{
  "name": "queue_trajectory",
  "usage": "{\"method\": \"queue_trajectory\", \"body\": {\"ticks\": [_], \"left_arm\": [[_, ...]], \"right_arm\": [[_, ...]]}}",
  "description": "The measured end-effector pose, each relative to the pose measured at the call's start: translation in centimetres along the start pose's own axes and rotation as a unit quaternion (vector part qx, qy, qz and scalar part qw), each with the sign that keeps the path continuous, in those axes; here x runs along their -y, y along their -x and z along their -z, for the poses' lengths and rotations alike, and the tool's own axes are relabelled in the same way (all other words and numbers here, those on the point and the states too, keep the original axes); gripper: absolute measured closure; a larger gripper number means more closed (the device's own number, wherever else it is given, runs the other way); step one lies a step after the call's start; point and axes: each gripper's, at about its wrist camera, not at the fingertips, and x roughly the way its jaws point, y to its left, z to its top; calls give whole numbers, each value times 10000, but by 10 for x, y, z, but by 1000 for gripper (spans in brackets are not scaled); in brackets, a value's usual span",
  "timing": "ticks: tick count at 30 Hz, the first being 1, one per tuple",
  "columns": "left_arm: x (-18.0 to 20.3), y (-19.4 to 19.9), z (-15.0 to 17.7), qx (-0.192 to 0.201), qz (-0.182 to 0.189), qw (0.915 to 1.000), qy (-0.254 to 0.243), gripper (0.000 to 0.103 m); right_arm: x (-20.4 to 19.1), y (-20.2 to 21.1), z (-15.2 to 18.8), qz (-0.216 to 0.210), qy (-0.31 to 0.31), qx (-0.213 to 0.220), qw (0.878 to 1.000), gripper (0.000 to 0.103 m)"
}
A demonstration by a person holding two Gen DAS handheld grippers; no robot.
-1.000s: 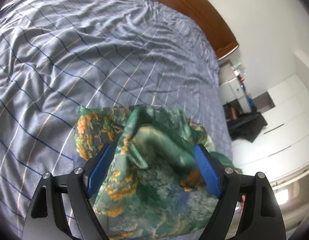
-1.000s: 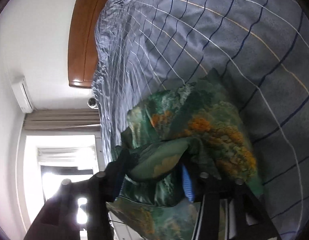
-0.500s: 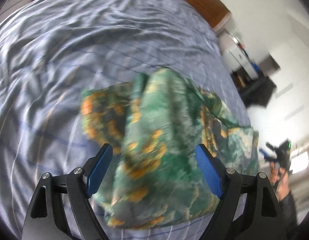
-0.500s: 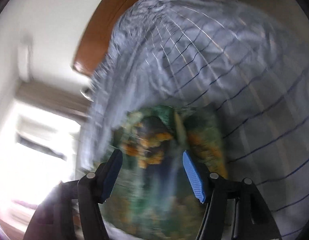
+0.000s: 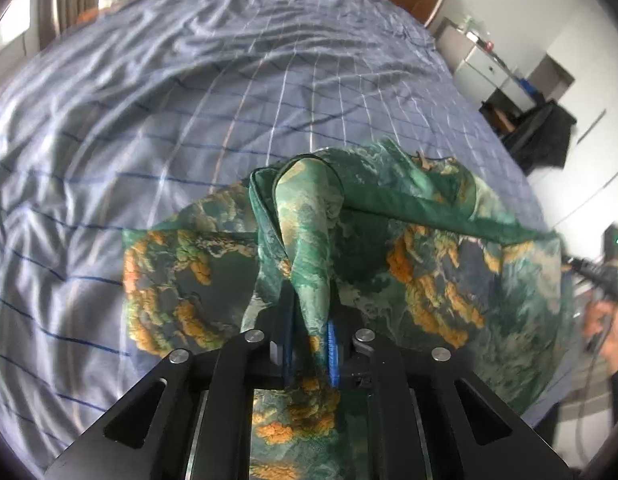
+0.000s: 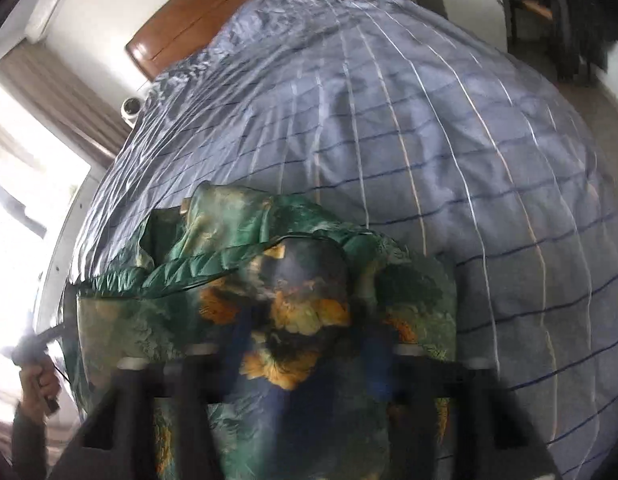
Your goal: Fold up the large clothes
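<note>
On the blue striped bedspread (image 5: 157, 128), the green and orange patterned garment (image 5: 437, 280) is lying bunched near the close edge. The left gripper (image 5: 311, 344) is pinching a raised fold of it, jaws having just closed. The right gripper (image 6: 305, 344), jaws narrowing, is clamping another fold.
</note>
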Motion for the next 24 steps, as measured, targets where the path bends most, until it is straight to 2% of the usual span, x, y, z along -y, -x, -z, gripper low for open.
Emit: {"method": "queue_trajectory", "body": {"ticks": [2, 4, 8, 12, 17, 20, 24], "left_arm": [[4, 11, 4, 179, -129, 9997, -74, 94], [6, 23, 7, 381, -206, 9991, -29, 95], [12, 51, 0, 885, -443, 9951, -49, 95], [20, 63, -24, 1251, -685, 9897, -136, 95], [16, 55, -63, 1560, -945, 9832, -128, 95], [16, 42, -78, 1731, -1148, 9781, -157, 95], [12, 5, -83, 1665, -1436, 9753, -229, 95]], "right_arm": [[-11, 10, 4, 240, 305, 118, 9992, 88], [-22, 25, 8, 469, 608, 340, 9965, 90], [-49, 54, 9, 1008, 1224, 861, 9836, 91], [-75, 75, -5, 1346, 1564, 1379, 9687, 91], [-93, 84, -49, 1598, 1453, 1873, 9583, 92], [-102, 75, -75, 1807, 1508, 2092, 9491, 92], [-105, 43, -97, 2068, 1527, 2015, 9451, 92]]}}
